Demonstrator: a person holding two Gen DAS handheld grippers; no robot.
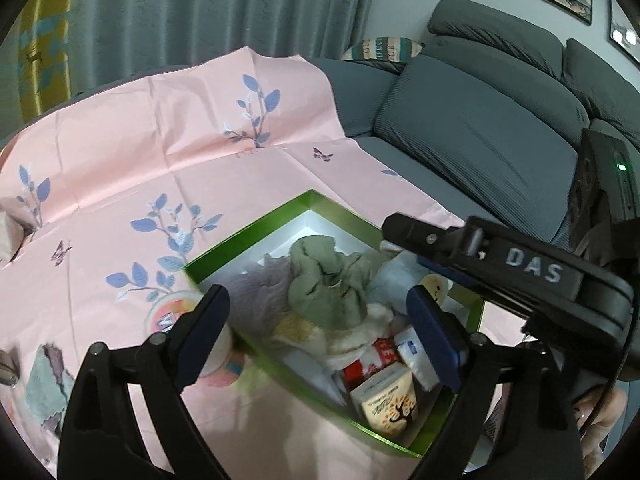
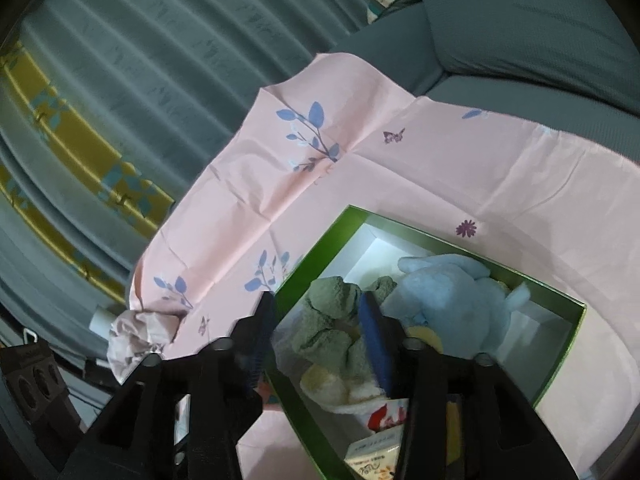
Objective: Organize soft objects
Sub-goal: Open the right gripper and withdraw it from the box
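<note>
Green box with white inner walls sits on a pink leaf-print cloth spread over a grey sofa. What lies under the cloth cannot be told.

Left gripper: jaws spread wide, nothing pinched. The near left wall of the box runs between the jaws; left jaw stands outside the box over the cloth, right jaw inside it. Between and just ahead of the jaws lies a crumpled grey-green cloth on a cream fleece piece, with a lilac fluffy piece toward the left jaw. A red-and-white item and a small printed carton lie below the jaw tips, nearer the camera.

Right gripper: jaws part-way spread, pads not pressing on anything. The left wall of the box passes between them; the grey-green cloth lies between the jaws, close against the right jaw. A pale blue plush toy sits just beyond the right jaw, inside the box.

In the left wrist view the right gripper's body crosses the far right side of the box, marked "DAS".
</note>
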